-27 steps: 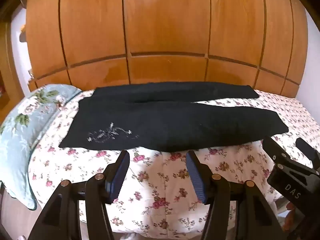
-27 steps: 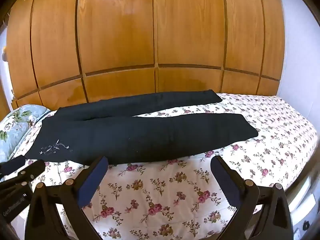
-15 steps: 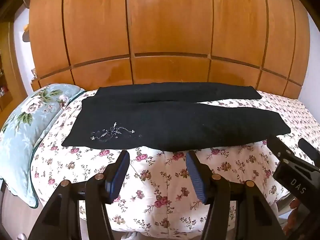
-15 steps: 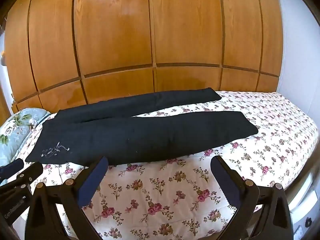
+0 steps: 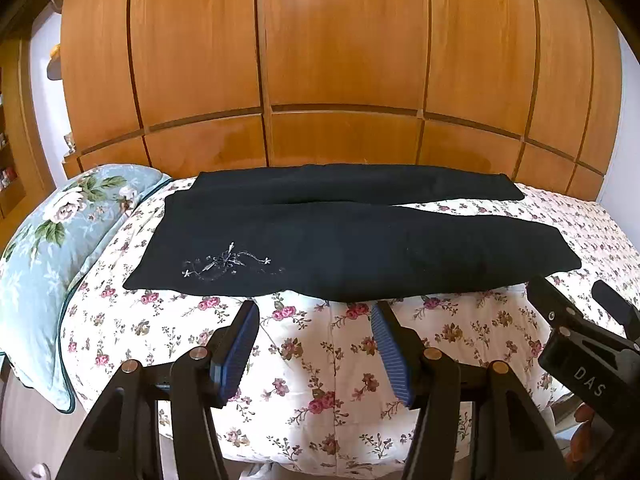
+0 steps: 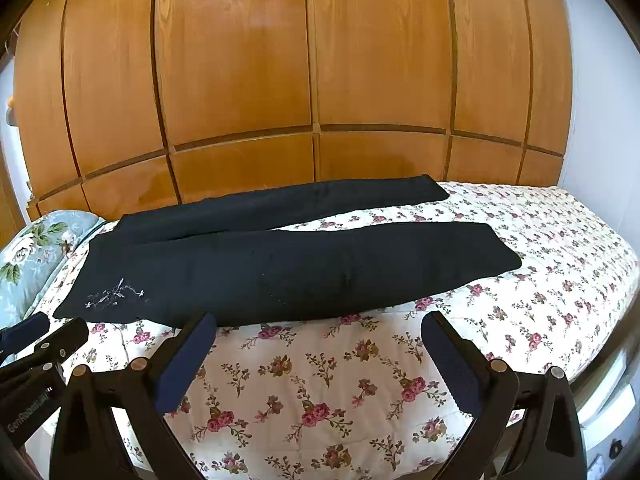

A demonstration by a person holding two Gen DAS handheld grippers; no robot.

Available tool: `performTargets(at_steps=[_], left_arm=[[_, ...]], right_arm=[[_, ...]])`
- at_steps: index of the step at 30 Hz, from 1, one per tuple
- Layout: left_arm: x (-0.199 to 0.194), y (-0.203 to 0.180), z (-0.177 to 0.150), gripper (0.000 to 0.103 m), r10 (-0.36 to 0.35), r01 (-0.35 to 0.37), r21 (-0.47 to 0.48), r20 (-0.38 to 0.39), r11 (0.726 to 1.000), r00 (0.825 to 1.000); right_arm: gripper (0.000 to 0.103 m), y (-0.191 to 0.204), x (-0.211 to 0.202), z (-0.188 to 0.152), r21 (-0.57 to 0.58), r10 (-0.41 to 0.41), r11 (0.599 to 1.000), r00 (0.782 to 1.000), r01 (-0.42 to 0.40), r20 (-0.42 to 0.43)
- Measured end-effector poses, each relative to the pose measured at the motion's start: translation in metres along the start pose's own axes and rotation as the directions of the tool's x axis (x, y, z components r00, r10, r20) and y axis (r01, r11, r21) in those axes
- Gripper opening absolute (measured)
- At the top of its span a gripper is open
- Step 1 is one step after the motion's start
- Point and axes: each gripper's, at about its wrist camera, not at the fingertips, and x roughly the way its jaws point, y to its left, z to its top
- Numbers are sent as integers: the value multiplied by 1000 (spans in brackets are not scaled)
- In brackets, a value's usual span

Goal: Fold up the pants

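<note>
Black pants [image 5: 340, 248] lie flat on my flowered bedspread [image 5: 320, 360]; both legs spread apart. My left gripper [image 5: 314, 344] and right gripper [image 6: 320, 360] hover with fingers apart, empty.

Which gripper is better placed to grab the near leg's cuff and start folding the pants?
Right. The right gripper is open, empty and nearer the cuff end; the left gripper sits toward the waist, by the embroidery on the pants.

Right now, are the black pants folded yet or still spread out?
Spread out, unfolded. The pants lie flat on the floral bedspread, both legs extended side by side, apart at the hems. Neither gripper touches them.
</note>
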Motion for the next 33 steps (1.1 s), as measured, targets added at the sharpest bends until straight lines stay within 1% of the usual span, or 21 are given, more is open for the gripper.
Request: performTargets(at_steps=[12, 22, 33], left_arm=[[3, -1, -4, 59, 1, -1, 0, -9, 1000, 1000], [4, -2, -4, 59, -2, 2, -1, -13, 1000, 1000], [7, -1, -5, 59, -1, 0, -7, -23, 1000, 1000]], right_arm=[[103, -3, 3, -1, 12, 2, 1000, 1000, -2, -8], [103, -4, 9, -4, 17, 10, 1000, 999, -10, -31], [103, -3, 10, -6, 13, 14, 1000, 999, -13, -33]])
